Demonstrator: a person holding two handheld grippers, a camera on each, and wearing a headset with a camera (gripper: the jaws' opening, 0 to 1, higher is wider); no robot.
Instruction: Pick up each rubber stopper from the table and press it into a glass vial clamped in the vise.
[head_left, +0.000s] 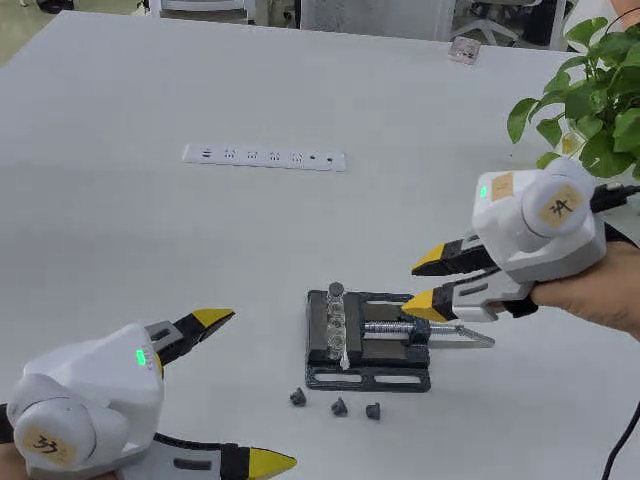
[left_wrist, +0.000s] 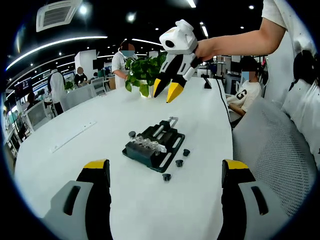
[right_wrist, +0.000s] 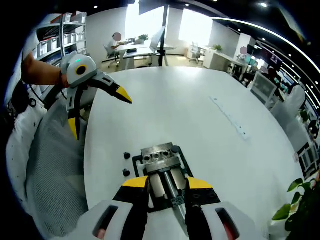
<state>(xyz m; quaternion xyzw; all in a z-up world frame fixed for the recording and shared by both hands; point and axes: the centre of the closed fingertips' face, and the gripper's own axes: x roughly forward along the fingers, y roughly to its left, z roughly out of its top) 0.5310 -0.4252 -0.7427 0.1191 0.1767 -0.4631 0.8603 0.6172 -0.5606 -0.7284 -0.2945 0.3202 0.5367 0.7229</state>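
The left gripper (head_left: 243, 390) hovers low over the table (head_left: 150, 230) at the near left, its fingers spread wide and empty. The right gripper (head_left: 425, 282) hangs above the vise (head_left: 370, 378), tilted toward it, fingers narrowly parted and holding nothing. Three rubber stoppers (head_left: 339, 407) lie on the table just in front of the vise, which clamps the vials (head_left: 337, 320).

The white, yellow-tipped left gripper (head_left: 243, 390) has its jaws wide apart; the matching right gripper (head_left: 428, 282) has them narrowly apart.

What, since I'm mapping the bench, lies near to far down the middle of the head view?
Three stoppers → vise → power strip.
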